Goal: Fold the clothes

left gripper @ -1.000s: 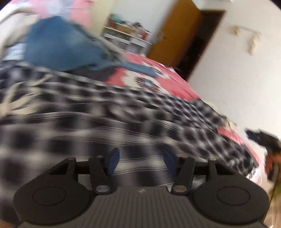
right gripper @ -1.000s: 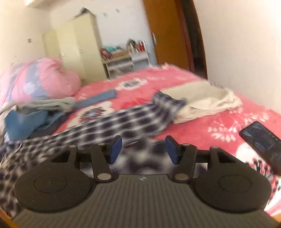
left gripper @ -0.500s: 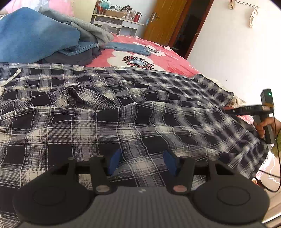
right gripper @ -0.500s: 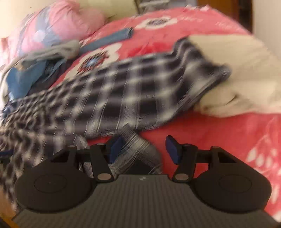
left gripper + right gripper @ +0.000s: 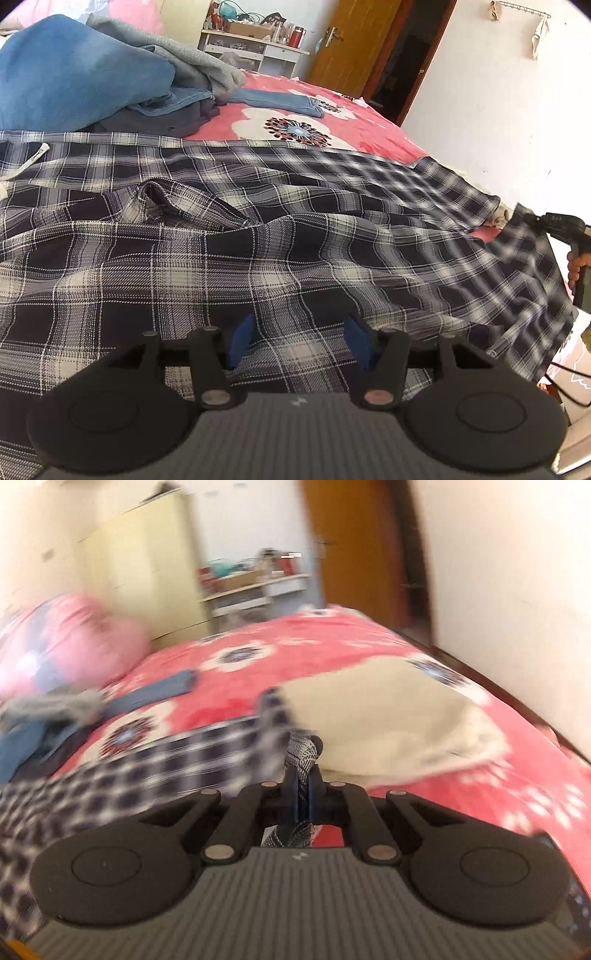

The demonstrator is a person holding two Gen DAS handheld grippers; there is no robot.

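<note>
While right tongs (image 5: 303, 790) pinch plaid shirt (image 5: 258, 236) edge at frame centre, left tongs (image 5: 297, 341) gape wide low over shirt, spread across lower frame on red floral bed (image 5: 354, 125); blue clothes pile (image 5: 74, 70) upper left.

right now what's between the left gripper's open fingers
Only the plaid garment lies flat between the left gripper's open fingers, ungrasped, in the left wrist view.

The plaid garment (image 5: 258, 236) lies on the bed (image 5: 354, 129), clothes pile (image 5: 92, 77) behind it.
</note>
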